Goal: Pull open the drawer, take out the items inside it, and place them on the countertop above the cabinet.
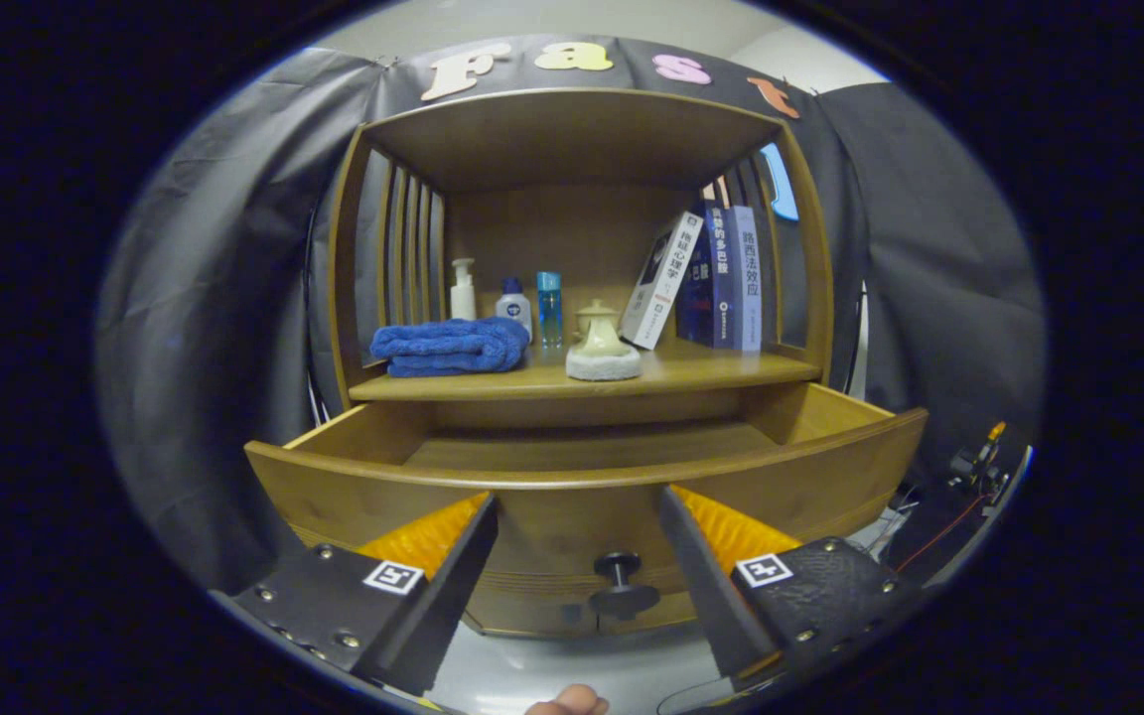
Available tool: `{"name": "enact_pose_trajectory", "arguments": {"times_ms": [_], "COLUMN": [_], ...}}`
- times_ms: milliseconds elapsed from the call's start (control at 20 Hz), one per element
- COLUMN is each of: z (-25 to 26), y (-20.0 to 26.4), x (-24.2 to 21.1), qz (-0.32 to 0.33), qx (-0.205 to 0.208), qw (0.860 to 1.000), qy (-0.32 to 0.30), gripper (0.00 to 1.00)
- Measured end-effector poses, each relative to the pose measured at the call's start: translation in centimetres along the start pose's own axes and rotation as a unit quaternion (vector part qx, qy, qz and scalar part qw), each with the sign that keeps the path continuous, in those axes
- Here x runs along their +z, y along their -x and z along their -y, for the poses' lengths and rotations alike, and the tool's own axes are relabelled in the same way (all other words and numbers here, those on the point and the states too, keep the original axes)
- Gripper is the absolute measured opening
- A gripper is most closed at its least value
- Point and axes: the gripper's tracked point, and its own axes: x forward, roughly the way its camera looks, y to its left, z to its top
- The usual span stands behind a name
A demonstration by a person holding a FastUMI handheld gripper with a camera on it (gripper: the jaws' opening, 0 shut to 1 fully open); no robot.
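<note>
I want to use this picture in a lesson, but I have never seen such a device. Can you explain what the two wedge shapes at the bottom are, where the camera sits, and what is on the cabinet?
The two wedges are the fingers of a handheld gripper, a two-finger tool that a person carries. The camera rides on it and looks forward along the fingers, which explains the rounded, bulging view. The fingers stand apart and hold nothing; the drawer knob sits between them. The drawer is pulled open, and the part of its floor in view looks bare. On the countertop above lie a folded blue towel, three small bottles, a small ceramic pot and leaning books.
</note>
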Motion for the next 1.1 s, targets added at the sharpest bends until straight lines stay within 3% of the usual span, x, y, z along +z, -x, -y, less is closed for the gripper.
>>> {"name": "enact_pose_trajectory", "arguments": {"times_ms": [1100], "z": [-0.8], "y": [-7.9], "x": [0.8], "qz": [-0.002], "qx": [0.0], "qw": [0.999], "qy": [-0.033], "gripper": [0.99]}}
